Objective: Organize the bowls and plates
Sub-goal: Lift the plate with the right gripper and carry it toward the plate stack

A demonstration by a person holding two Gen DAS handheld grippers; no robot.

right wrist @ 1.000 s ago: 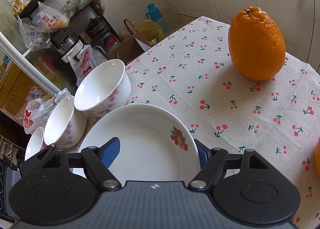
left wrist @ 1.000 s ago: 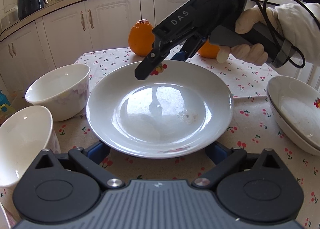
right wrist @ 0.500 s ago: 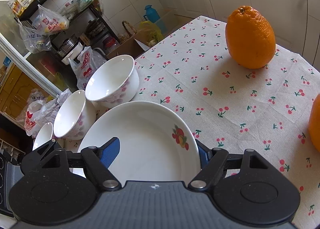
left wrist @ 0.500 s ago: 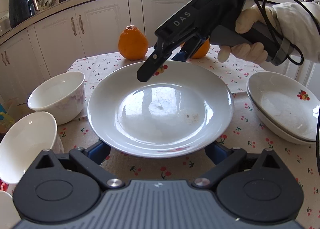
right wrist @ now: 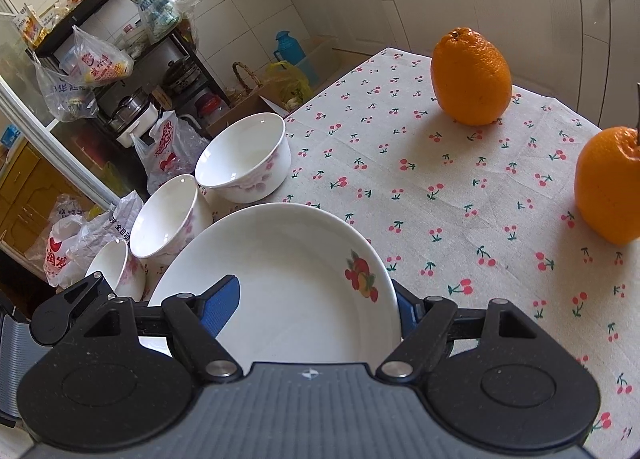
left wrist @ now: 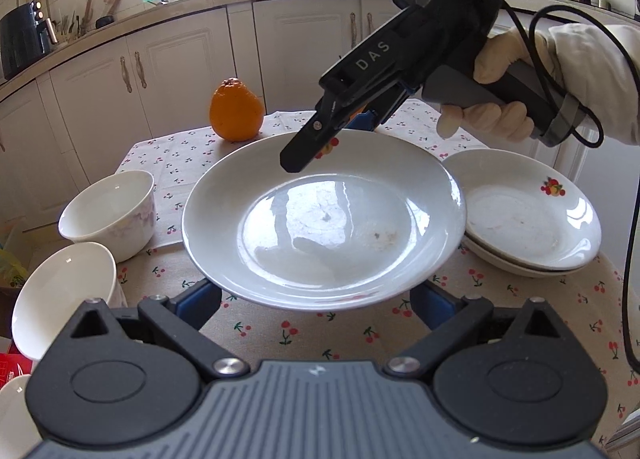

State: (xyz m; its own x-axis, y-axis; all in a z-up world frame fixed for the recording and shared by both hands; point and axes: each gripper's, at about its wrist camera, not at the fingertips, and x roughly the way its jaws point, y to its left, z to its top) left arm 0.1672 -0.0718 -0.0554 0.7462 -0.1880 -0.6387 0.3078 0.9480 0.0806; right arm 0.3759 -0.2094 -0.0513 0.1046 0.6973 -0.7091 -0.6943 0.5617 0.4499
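Aloft at frame centre, a white plate (left wrist: 324, 219) hangs over the cherry-print tablecloth (right wrist: 440, 179). Right gripper (left wrist: 320, 143) pinches its far rim; left gripper's (left wrist: 316, 299) fingers straddle the near rim, grip unclear

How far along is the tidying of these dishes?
Two plates already sit stacked at the right. A third plate is in hand: the right gripper clamps its far rim, the left gripper is at its near rim. Three bowls still stand loose, unstacked.
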